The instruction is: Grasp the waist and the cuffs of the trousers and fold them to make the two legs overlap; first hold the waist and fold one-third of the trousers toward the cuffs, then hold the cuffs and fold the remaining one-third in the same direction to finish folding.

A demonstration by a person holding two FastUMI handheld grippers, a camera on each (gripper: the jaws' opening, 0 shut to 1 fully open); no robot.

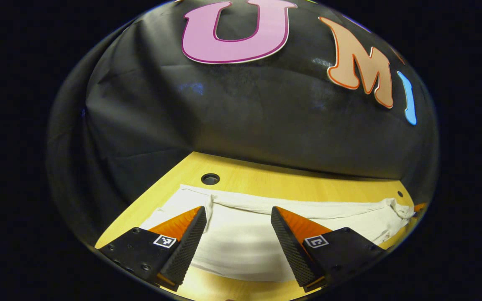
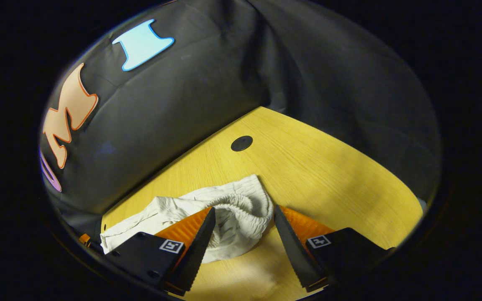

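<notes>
In the left gripper view, the left gripper [image 1: 239,215] hangs just above the table with its two fingers spread wide, nothing between them but air. Beneath and beyond the fingers lie the white trousers [image 1: 266,225], stretched flat across the wooden table [image 1: 266,173] from the near left to the far right. A folded or hemmed edge of the cloth runs across just past the fingertips, and the fabric bunches into a wrinkled lump at the far right end. A round dark hole [image 1: 210,179] sits in the tabletop just beyond the cloth on the left, and a smaller dark dot [image 1: 399,194] shows near the right end. The black cloth wall [image 1: 224,117] rises behind the table.

In the right gripper view, the right gripper [image 2: 244,215] is likewise spread wide and grips nothing. Between and just past its fingers lies the gathered, ribbed waistband [image 2: 241,205] of the trousers, crumpled into a loose heap; whether the left finger touches the fabric cannot be told. The rest of the garment trails off to the left along the near edge of the table [image 2: 329,175]. A round dark hole [image 2: 241,143] shows farther off in the bare wood, well apart from the cloth. The black wall [image 2: 182,104] stands behind, meeting in a corner fold at the far end.
</notes>
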